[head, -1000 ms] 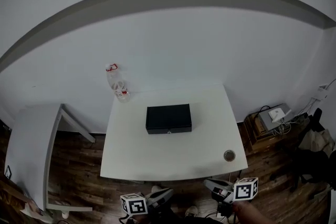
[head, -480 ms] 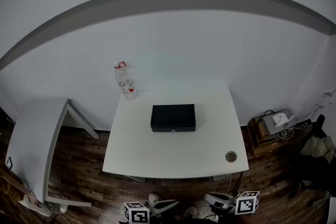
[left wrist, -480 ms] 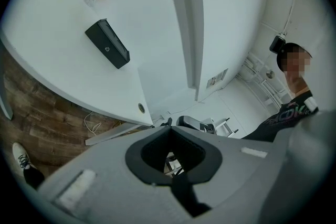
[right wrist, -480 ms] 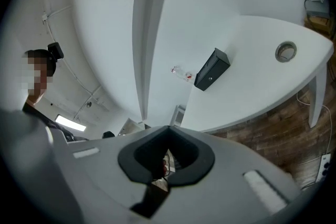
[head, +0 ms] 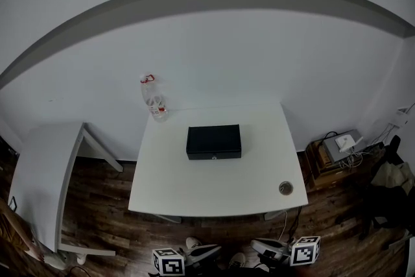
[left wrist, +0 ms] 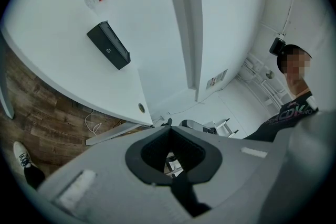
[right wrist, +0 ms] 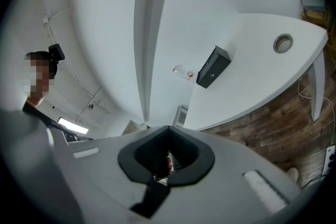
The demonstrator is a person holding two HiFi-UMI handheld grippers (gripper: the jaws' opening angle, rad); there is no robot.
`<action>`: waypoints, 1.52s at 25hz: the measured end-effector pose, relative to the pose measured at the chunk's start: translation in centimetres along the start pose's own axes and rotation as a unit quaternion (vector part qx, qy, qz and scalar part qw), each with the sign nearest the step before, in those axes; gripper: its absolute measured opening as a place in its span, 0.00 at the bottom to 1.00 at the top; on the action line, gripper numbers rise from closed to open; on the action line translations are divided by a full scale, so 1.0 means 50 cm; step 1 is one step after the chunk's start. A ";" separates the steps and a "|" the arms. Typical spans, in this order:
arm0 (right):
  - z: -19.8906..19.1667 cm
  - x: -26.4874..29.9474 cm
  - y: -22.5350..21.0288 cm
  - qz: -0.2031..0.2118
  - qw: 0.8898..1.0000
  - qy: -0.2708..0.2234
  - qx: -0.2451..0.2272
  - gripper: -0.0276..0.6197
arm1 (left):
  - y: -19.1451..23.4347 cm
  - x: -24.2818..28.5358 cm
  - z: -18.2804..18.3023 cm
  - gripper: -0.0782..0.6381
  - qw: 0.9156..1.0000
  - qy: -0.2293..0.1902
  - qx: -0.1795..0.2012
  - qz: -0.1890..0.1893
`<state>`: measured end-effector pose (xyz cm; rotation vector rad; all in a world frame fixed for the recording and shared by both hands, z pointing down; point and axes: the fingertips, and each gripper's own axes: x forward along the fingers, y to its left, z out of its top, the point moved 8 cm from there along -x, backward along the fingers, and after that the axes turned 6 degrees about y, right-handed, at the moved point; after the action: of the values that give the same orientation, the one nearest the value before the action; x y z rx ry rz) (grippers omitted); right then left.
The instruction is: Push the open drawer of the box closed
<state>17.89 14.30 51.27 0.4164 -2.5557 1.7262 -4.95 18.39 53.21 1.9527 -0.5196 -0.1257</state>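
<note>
A black box (head: 214, 142) sits mid-table on the white table (head: 194, 194), its front with a small round lock facing me. That front looks flush, with no drawer sticking out that I can see. In the left gripper view the box (left wrist: 108, 51) is far off at upper left; in the right gripper view the box (right wrist: 213, 67) is far off at upper right. My left gripper (head: 217, 247) and right gripper (head: 254, 243) hang below the table's near edge, over the floor, well short of the box. Both are shut and hold nothing: left gripper (left wrist: 169, 124), right gripper (right wrist: 168, 126).
A clear plastic bottle (head: 154, 100) lies at the table's back left corner. A small round dish (head: 285, 188) sits near the front right corner. A second white table (head: 39, 178) stands left, a low cabinet with devices (head: 337, 149) right. Dark wooden floor (head: 97, 217) surrounds them.
Both grippers have slid lower toward the picture's bottom edge, and the hand seen at bottom right is gone. The box has not moved on the table.
</note>
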 end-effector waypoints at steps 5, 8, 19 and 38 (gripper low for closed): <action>-0.009 0.005 0.002 0.005 1.000 0.001 0.000 0.05 | 0.003 -0.007 -0.003 0.11 1.000 -0.002 0.000 0.003; -0.010 0.008 0.000 0.006 1.000 0.002 0.002 0.05 | 0.005 -0.010 -0.004 0.11 1.000 -0.006 -0.002 0.006; -0.015 0.004 0.002 0.011 1.000 0.012 -0.010 0.05 | 0.007 0.000 -0.015 0.11 1.000 -0.007 -0.006 0.006; -0.021 0.002 -0.003 0.012 1.000 0.013 -0.005 0.05 | 0.003 0.007 -0.030 0.11 1.000 -0.005 -0.016 0.004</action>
<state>17.71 15.19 51.82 0.3621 -2.5591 1.7147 -4.18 19.47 54.05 1.9196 -0.5293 -0.1365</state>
